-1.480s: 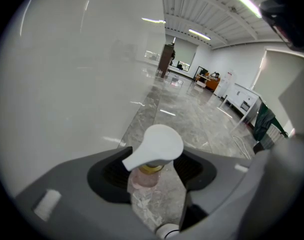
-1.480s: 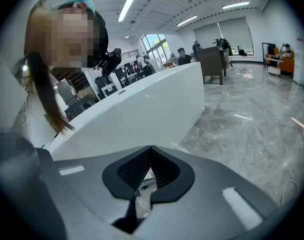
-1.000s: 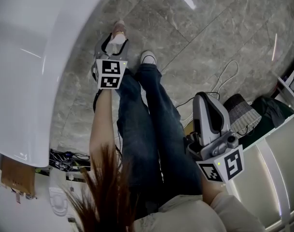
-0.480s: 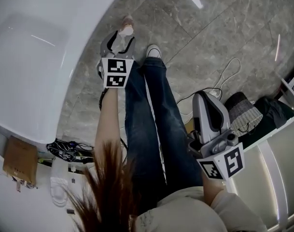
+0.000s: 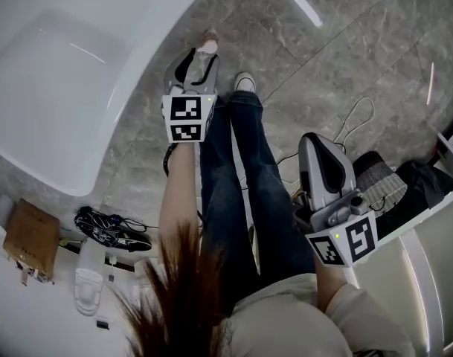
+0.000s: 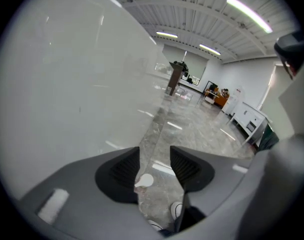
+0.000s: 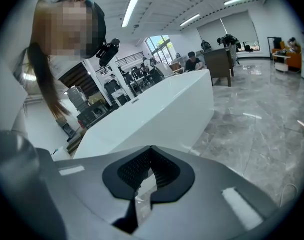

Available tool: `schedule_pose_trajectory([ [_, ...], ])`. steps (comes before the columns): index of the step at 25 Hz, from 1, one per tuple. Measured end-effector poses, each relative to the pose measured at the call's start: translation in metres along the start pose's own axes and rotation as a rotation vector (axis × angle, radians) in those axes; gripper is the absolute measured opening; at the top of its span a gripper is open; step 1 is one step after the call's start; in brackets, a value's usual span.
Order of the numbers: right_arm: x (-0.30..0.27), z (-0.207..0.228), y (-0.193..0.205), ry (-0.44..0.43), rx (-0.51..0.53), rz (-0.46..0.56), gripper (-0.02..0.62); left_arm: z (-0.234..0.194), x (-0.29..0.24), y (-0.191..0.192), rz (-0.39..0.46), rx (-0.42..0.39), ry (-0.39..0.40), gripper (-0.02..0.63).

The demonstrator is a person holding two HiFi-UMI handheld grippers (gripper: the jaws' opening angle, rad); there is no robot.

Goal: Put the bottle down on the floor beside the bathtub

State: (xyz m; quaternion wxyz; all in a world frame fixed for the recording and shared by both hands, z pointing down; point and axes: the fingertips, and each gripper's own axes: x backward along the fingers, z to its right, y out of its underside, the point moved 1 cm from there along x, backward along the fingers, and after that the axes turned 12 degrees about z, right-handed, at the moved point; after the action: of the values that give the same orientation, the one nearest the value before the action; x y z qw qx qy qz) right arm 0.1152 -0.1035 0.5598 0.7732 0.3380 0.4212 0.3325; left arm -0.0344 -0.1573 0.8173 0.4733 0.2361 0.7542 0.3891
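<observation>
— Pale bottle (image 5: 208, 43): down yet?
— Standing on floor (image 5: 323, 73), just beside bathtub (image 5: 62, 88). Put-down judged done.
— Left gripper (image 5: 198, 62)?
— Above bottle; jaws apart, closing on nothing, bottle visible beyond the gap, untouched. Remaining: pull away.
— Right gripper (image 7: 150, 151)?
— Jaws pressed together, empty.

Small pinkish bottle (image 5: 208, 42) with pale cap, standing on grey marble floor (image 5: 345, 58), near white bathtub (image 5: 55, 88)

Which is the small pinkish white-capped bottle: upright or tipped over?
Upright: the small pinkish bottle stands on the grey stone floor, white cap uppermost.
</observation>
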Motion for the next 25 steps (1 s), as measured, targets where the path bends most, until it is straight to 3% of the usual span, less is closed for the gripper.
schedule_pose_trajectory([
  [4, 0.010, -0.002, -0.011, -0.011, 0.017, 0.014, -0.002, 0.003, 0.014, -0.019, 0.037, -0.005, -0.034, 0.229],
  [10, 0.025, -0.014, -0.026, -0.039, 0.037, 0.040, -0.002, 0.020, 0.040, -0.055, 0.084, -0.023, -0.019, 0.189],
  [19, 0.044, -0.027, -0.052, -0.058, 0.076, 0.090, -0.002, 0.038, 0.102, -0.149, 0.277, -0.072, -0.031, 0.114],
  [25, 0.056, -0.046, -0.070, -0.094, 0.109, 0.108, -0.002, 0.044, 0.133, -0.189, 0.326, -0.099, -0.029, 0.066],
])
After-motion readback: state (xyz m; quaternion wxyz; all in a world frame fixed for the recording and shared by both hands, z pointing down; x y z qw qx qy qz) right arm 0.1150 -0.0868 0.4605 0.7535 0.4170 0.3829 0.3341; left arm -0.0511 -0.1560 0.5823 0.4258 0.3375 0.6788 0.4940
